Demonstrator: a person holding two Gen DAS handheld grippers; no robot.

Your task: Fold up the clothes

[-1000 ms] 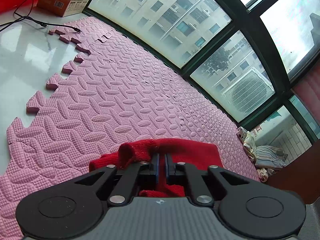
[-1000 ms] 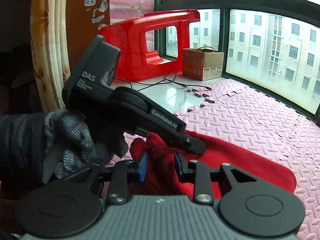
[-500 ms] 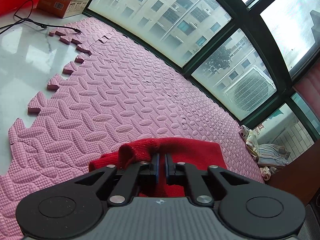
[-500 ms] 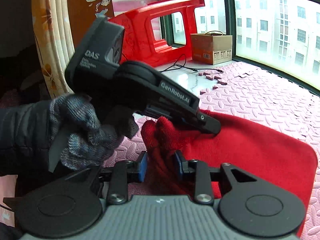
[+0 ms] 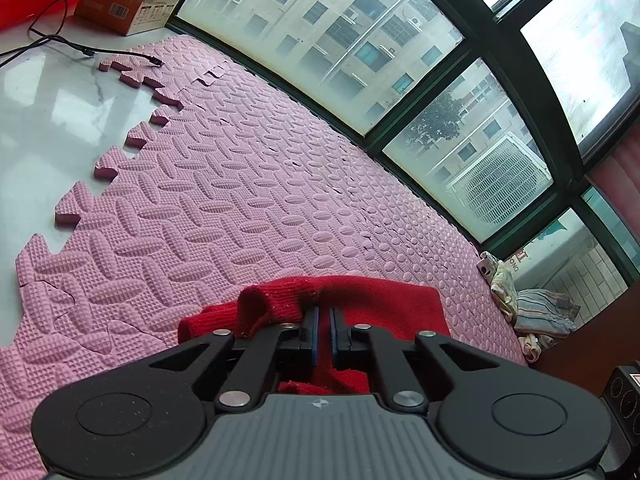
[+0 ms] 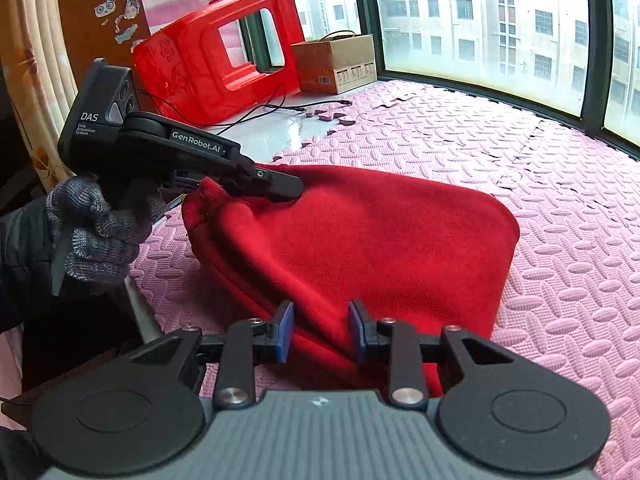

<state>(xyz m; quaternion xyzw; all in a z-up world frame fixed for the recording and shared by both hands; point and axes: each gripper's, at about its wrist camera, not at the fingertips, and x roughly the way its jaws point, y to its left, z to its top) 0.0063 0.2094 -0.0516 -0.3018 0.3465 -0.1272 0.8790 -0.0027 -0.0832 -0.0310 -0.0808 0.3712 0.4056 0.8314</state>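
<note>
A red knitted garment (image 6: 360,240) lies bunched on the pink foam mat (image 6: 560,272). My left gripper (image 5: 323,312) is shut on a bunched fold of the garment (image 5: 380,304) and holds it raised. In the right wrist view the left gripper (image 6: 288,190) pinches the garment's upper left corner, held by a gloved hand (image 6: 96,232). My right gripper (image 6: 320,332) has its jaws apart, with the garment's near edge lying between the blue pads (image 6: 285,330). Whether the pads touch the cloth I cannot tell.
A red plastic stool (image 6: 224,52) lies tipped beside a cardboard box (image 6: 336,64) and black cables (image 5: 80,46) on the white sill. Large windows (image 5: 360,40) border the mat. A pile of striped cloths (image 5: 532,308) sits at the mat's far right corner.
My right gripper has opened wider and pulled back from the bunched corner. The garment now spreads wider across the mat. The left gripper keeps its hold and has barely shifted.
</note>
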